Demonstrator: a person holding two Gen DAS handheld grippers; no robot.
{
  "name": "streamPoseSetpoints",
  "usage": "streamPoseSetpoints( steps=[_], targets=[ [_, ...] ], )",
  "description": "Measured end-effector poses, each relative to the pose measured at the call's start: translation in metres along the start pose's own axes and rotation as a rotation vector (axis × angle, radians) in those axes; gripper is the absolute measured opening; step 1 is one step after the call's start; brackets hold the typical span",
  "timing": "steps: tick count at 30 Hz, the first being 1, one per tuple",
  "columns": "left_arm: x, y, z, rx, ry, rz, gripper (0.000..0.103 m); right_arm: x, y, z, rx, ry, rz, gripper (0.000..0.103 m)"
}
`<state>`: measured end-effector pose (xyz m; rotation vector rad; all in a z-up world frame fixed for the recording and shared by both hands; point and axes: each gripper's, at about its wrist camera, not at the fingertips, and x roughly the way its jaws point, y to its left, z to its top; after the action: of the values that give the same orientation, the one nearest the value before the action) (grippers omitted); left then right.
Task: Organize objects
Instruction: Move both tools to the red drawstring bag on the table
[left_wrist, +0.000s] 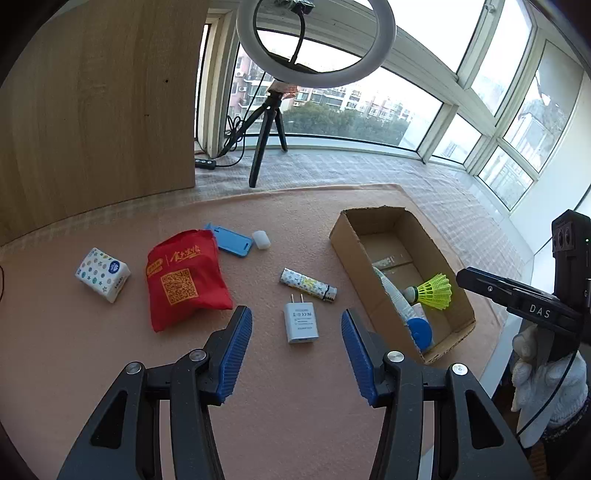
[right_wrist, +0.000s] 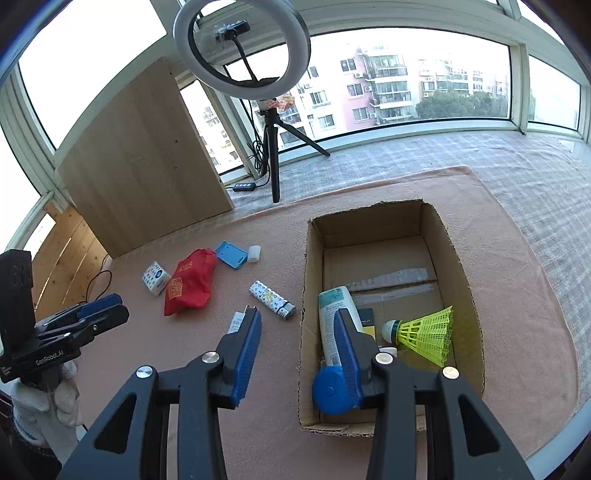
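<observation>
Left gripper (left_wrist: 296, 325): jaws standing spread wide, holding nothing, hovering above the pink mat (left_wrist: 110, 350). White charger (left_wrist: 301, 322) is lying flat on the mat between the blue pads, prongs pointing to 12 o'clock, touching neither pad.

Right gripper (right_wrist: 297, 334): jaws also spread, nothing pinched. Its left pad is sitting over the mat beside the charger (right_wrist: 236, 320); its right pad is hanging over the near end of the cardboard box (right_wrist: 460, 258).

Inside the box: white tube with blue cap (right_wrist: 334, 332) lying along the left wall, cap toward 6 o'clock; yellow shuttlecock (right_wrist: 424, 334) lying on its side at 3 o'clock of the tube, skirt toward the right wall.

On the mat, outward from the left gripper: patterned lighter (left_wrist: 308, 285) just at 12 o'clock of the charger; red pouch (left_wrist: 183, 278) at 10 o'clock; tissue pack (left_wrist: 102, 274) at 9 o'clock of the pouch, apart from it; blue phone case (left_wrist: 231, 240) partly tucked behind the pouch's top edge; small white cylinder (left_wrist: 261, 239) just at 3 o'clock of the case.

Far at 12 o'clock: ring light on tripod (left_wrist: 316, 44) standing on checked cloth by the window. White-gloved hand (left_wrist: 546, 376) is gripping the right tool's handle.
</observation>
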<state>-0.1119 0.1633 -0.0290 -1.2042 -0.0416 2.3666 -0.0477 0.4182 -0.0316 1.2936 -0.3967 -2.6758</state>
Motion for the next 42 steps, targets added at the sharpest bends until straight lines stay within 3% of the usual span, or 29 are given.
streamPoseSetpoints(
  steps=[8, 12, 19, 23, 27, 35, 42],
  targets=[
    [-0.069, 0.048, 0.06, 0.03, -0.135, 0.115, 0.054, -0.008, 0.057, 0.055, -0.136, -0.043, 0.02, 0.04],
    [-0.07, 0.083, 0.079, -0.04, -0.141, 0.098, 0.055, 0.022, 0.071, 0.069, -0.126, -0.001, 0.052, 0.044],
    [-0.006, 0.129, 0.076, -0.1, -0.008, 0.132, 0.063, 0.093, 0.083, 0.062, -0.061, 0.153, 0.12, 0.044],
    [0.032, 0.152, 0.078, -0.173, 0.031, 0.108, 0.063, 0.114, 0.088, 0.047, -0.042, 0.209, 0.136, 0.044],
    [0.074, 0.159, 0.084, -0.222, 0.077, 0.068, 0.063, 0.118, 0.088, 0.033, -0.041, 0.228, 0.131, 0.044],
    [0.153, 0.152, 0.086, -0.239, 0.147, 0.105, 0.062, 0.116, 0.074, 0.007, -0.044, 0.26, 0.098, 0.044],
    [0.192, 0.158, 0.079, -0.248, 0.212, 0.128, 0.062, 0.112, 0.057, 0.001, -0.011, 0.266, 0.082, 0.044]
  ],
)
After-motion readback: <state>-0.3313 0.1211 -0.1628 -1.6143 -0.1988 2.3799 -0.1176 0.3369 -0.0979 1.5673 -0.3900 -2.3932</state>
